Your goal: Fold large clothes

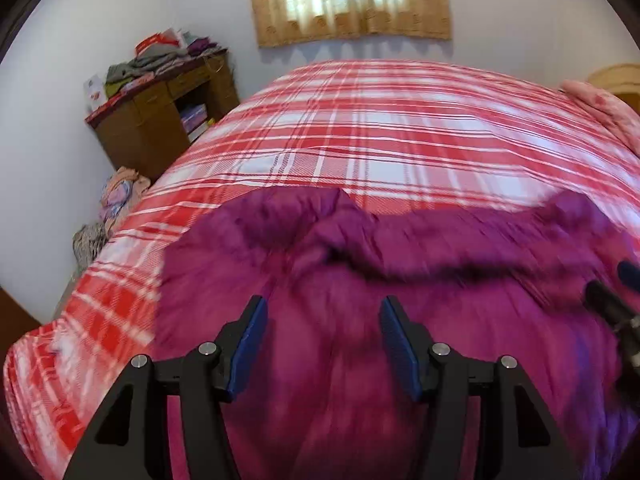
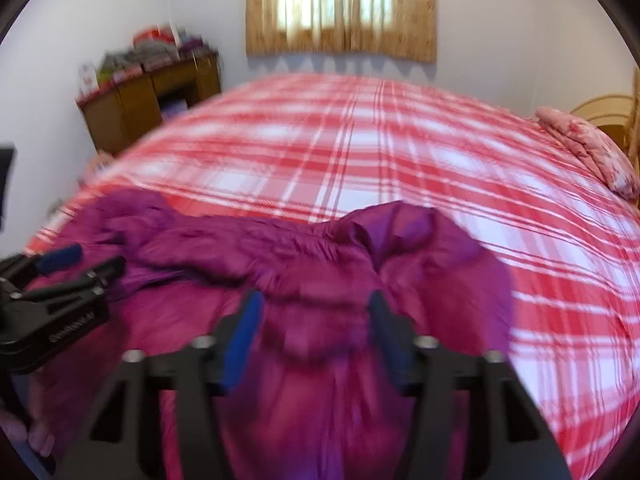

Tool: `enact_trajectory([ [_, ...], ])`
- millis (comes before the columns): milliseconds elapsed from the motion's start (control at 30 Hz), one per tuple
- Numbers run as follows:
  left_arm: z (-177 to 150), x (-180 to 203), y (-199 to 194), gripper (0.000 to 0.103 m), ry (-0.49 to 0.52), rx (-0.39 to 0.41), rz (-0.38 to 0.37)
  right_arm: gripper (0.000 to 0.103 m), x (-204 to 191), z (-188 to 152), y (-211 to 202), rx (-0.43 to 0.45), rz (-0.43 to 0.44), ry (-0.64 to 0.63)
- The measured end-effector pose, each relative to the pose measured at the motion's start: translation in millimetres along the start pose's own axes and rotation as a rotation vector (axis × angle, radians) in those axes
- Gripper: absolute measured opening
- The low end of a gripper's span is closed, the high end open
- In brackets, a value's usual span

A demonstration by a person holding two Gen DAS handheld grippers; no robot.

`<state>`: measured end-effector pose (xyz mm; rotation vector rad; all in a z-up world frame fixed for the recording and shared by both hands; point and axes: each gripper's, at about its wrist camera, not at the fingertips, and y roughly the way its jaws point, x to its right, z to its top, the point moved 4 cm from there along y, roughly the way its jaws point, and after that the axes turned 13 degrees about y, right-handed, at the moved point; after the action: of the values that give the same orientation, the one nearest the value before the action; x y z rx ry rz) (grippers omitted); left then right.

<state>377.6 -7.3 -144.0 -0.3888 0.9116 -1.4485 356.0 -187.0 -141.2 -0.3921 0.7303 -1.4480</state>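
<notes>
A large magenta padded jacket [image 1: 360, 280] lies crumpled on the near part of a bed with a red and white plaid cover [image 1: 380, 132]. My left gripper [image 1: 322, 320] hovers over the jacket with its jaws wide apart and nothing between them. My right gripper [image 2: 314, 316] is also open and empty above the jacket [image 2: 320, 256]. In the right wrist view the left gripper [image 2: 80, 264] shows at the left edge over the jacket. In the left wrist view the right gripper's fingertips [image 1: 600, 292] show at the right edge. Both views are motion-blurred.
A wooden desk [image 1: 160, 120] piled with folded clothes stands at the back left against the wall. More clothes [image 1: 116, 196] lie heaped beside the bed's left side. A pink floral quilt [image 2: 588, 148] lies at the far right of the bed. A curtained window [image 1: 352, 0] is behind.
</notes>
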Motion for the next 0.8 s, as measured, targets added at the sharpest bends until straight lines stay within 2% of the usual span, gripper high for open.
enact_trajectory([
  [100,-29,-2,-57,0.060,0.032,0.067,-0.051,0.064,12,-22,-71,0.063,0.025,-0.013],
  [133,-47,-5,-84,0.060,0.045,0.098,-0.081,0.064,21,-32,-96,0.080,0.024,-0.020],
  [267,-111,-20,-151,0.071,0.042,0.136,-0.119,0.064,59,-72,-176,0.105,0.004,-0.028],
  [433,-209,-59,-201,0.074,-0.104,0.082,-0.157,0.065,111,-122,-263,0.110,-0.038,0.033],
  [500,-237,-69,-207,0.076,-0.166,0.048,-0.158,0.072,125,-138,-285,0.088,-0.037,0.053],
  [567,-272,-76,-208,0.077,-0.243,0.002,-0.161,0.078,131,-154,-296,0.052,-0.006,0.071],
  [633,-295,-76,-204,0.077,-0.291,-0.036,-0.168,0.078,129,-167,-292,0.021,0.019,0.078],
  [733,-311,-71,-197,0.077,-0.329,-0.064,-0.186,0.078,113,-191,-268,-0.070,0.042,0.052],
  [800,-314,-64,-194,0.077,-0.316,-0.071,-0.193,0.078,101,-208,-252,-0.122,0.058,0.022],
])
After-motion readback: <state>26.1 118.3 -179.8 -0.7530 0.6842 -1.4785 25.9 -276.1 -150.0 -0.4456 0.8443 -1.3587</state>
